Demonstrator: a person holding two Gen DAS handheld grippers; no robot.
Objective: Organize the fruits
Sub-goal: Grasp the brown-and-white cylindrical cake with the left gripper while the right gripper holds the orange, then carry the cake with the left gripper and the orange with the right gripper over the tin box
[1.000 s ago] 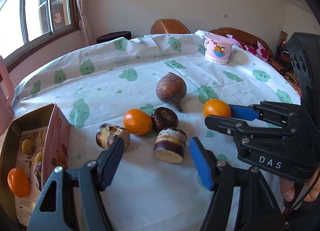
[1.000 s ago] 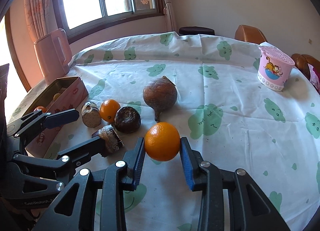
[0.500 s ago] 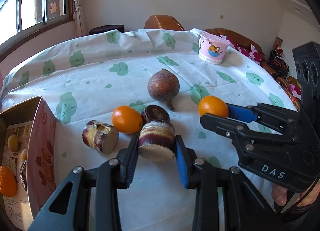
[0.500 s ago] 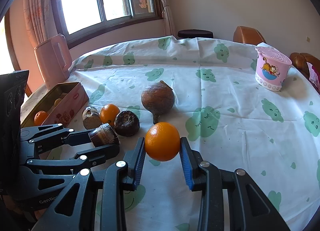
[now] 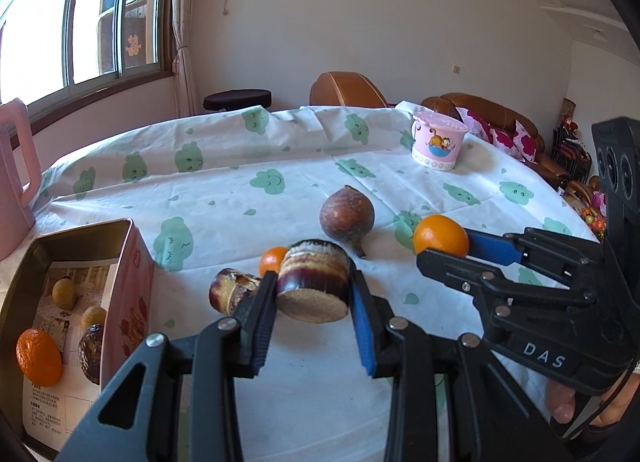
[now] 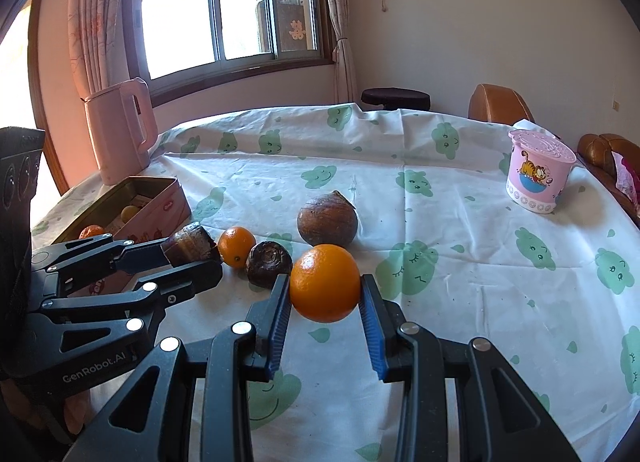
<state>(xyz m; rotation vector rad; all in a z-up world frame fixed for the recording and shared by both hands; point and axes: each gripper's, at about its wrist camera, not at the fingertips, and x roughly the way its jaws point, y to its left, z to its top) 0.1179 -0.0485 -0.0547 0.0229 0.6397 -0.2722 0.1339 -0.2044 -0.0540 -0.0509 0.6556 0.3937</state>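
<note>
Table [image 5: 280, 402]: cloth-covered, loose fruit in the middle.
Tin [image 5: 132, 286]: open, left of the fruit; likely the drop spot.
Left gripper [image 5: 312, 304]: jaws clamped on a sugarcane piece [image 5: 312, 282], lifted clear; carry level, lower fully inside the tin.
Right gripper [image 6: 325, 304]: jaws squeezing an orange [image 6: 325, 282]; hold gently, wait its turn.

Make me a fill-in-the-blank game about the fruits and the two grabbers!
1. The right gripper is squeezing an ____.
2. The left gripper holds a cut sugarcane piece, lifted off the ____.
3. The cup with the cartoon cat is colored ____.
4. The tin box already has ____ orange inside.

Answers: orange; table; pink; one
</note>
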